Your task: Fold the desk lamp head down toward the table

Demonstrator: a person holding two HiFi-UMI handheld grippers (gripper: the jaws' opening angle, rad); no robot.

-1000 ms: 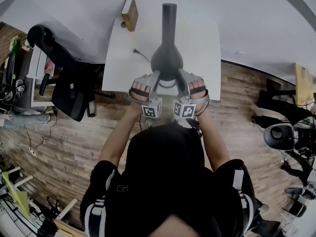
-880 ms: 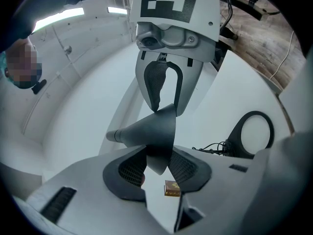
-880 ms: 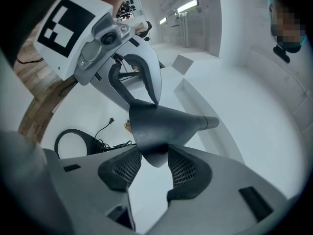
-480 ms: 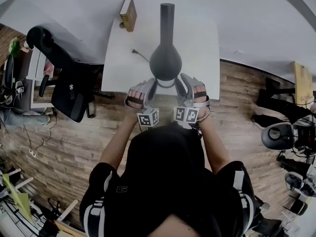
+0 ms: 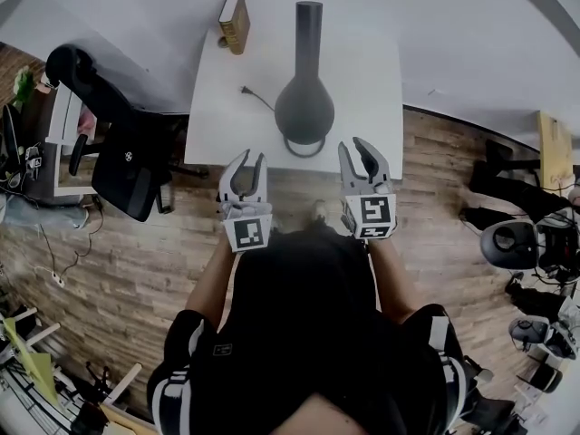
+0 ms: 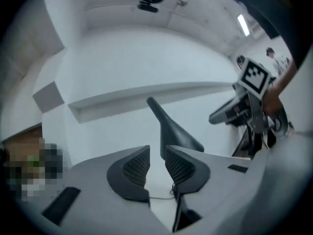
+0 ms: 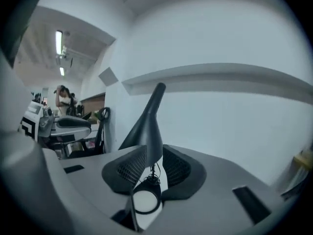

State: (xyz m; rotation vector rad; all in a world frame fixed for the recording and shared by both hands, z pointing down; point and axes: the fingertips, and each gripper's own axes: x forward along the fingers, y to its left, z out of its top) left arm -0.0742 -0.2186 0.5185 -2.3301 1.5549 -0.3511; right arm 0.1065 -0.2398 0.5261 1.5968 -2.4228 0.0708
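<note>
Table (image 5: 372, 80) – white, set against a pale wall; it carries the task's thing.

Desk lamp (image 5: 304, 107) – black, at the middle of the table. A wide bulbous body narrows to a slim stem that slopes up toward the wall, and a ring lies low at the near end. Whether the head is fully down cannot be told.

Left gripper (image 5: 247, 159), right gripper (image 5: 355, 148) – both off the table's near edge, apart from the lamp. Jaws are part-spread and closing on nothing; the lamp shows only beyond each gap.

Step, as judged: no grip in hand. If the fold is unfinished, the next move calls for reaching back in, taking the body from both sides and pressing down without shifting the base.

Office chair (image 5: 127, 152) – black, left of the table, clear of the reach.

Book (image 5: 236, 23) – at the far left corner, well apart.

Cable (image 5: 258, 101) – trailing left of the lamp; it may snag.
</note>
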